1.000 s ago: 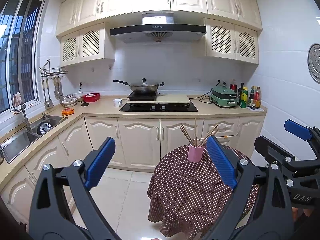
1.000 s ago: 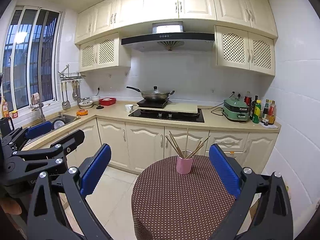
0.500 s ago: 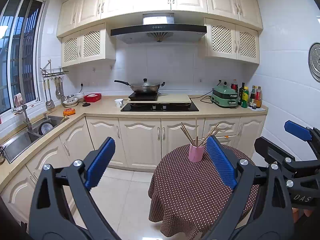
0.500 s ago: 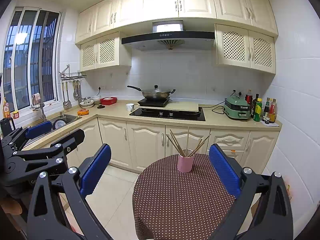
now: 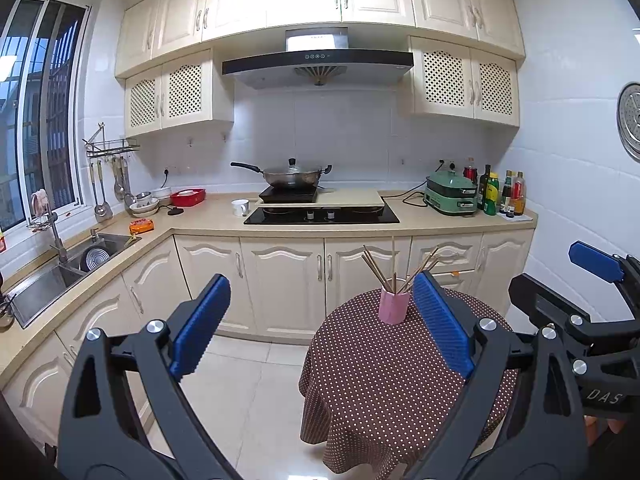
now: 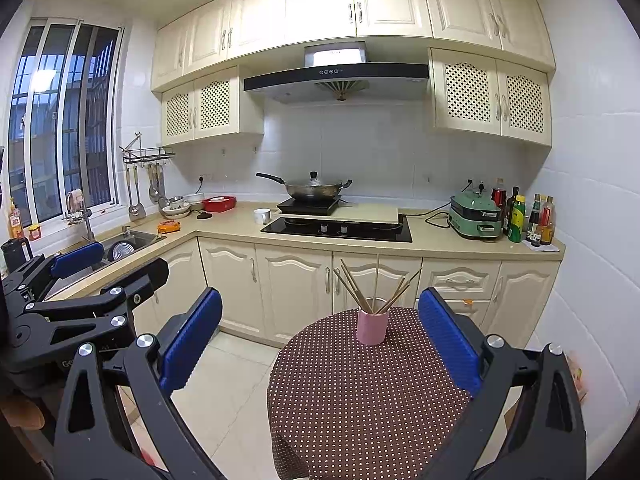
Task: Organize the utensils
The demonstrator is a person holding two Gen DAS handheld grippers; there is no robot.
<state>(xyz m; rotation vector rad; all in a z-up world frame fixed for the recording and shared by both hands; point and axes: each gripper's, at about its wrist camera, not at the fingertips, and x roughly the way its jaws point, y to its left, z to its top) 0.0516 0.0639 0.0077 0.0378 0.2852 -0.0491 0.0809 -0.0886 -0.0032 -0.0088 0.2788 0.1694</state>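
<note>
We hold both tools well back from the round tabletop point(image 6: 360, 400). Left tool point(image 5: 320, 328): jaws spread wide, nothing between them. Right tool point(image 6: 320, 340): likewise spread and empty. The chopsticks point(image 6: 376, 286) stand in a pink cup point(image 6: 372, 326) near the tabletop's far edge, fanned out at different angles. No loose utensils show on the dotted cloth. This fits two stages: chopsticks already gathered in the cup, or a splayed bundle awaiting tidying. We cannot tell which. For any work on them, we judge it best to approach from above, steady the light cup with one tool so it does not tip, and pinch thin sticks squarely between the pads.
</note>
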